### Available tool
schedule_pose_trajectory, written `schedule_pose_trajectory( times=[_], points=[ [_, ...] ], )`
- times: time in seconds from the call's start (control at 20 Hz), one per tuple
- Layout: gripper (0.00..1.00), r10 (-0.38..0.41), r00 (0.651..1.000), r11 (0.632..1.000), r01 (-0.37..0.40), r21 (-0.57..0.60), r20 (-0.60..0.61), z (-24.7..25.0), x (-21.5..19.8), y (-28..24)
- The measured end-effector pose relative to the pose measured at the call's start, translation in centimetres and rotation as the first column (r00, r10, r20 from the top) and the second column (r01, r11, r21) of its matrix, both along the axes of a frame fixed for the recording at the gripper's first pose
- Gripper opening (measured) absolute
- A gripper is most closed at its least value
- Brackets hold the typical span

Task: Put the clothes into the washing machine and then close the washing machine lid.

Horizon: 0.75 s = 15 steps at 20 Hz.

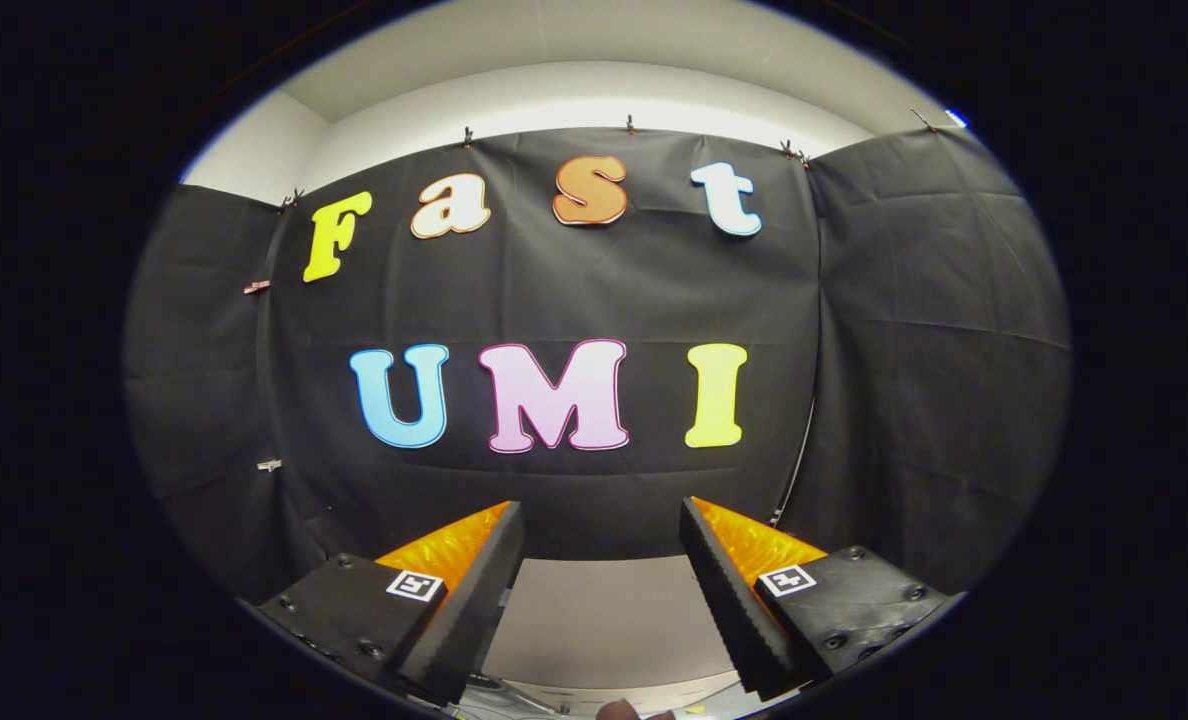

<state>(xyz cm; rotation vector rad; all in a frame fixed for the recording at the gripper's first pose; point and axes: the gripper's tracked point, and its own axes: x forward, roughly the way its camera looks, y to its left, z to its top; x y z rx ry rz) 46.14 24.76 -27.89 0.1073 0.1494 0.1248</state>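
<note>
Claw (602, 520) spread, nothing between fingers; pale surface (604, 620) just ahead, black cloth wall (894, 330) beyond.

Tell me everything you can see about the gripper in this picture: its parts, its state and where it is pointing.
The gripper is open: its two fingers stand well apart with nothing between them. Each finger has a ridged inner face, like rubber teeth, and a small square marker on the block behind it. It is held about level and points at the black cloth wall beyond. A pale flat surface lies under and ahead of the fingers. Nothing touches the fingers.
</note>
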Motion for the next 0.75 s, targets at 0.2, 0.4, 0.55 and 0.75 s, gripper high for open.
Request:
schedule_pose_trajectory(
  times=[0.2,0.4,0.55,0.75],
  points=[
    [0.99,-0.011,1.000,1.000,0.011,0.004,0.014,0.2,-0.1,-1.9],
    [0.99,-0.009,1.000,1.000,0.009,0.002,0.024,0.5,-0.2,-2.8],
    [0.99,-0.003,1.000,1.000,0.003,-0.005,0.031,0.6,-0.3,-2.9],
    [0.99,0.001,0.999,1.000,-0.001,-0.008,0.036,0.7,-0.1,-2.6]
  ],
)
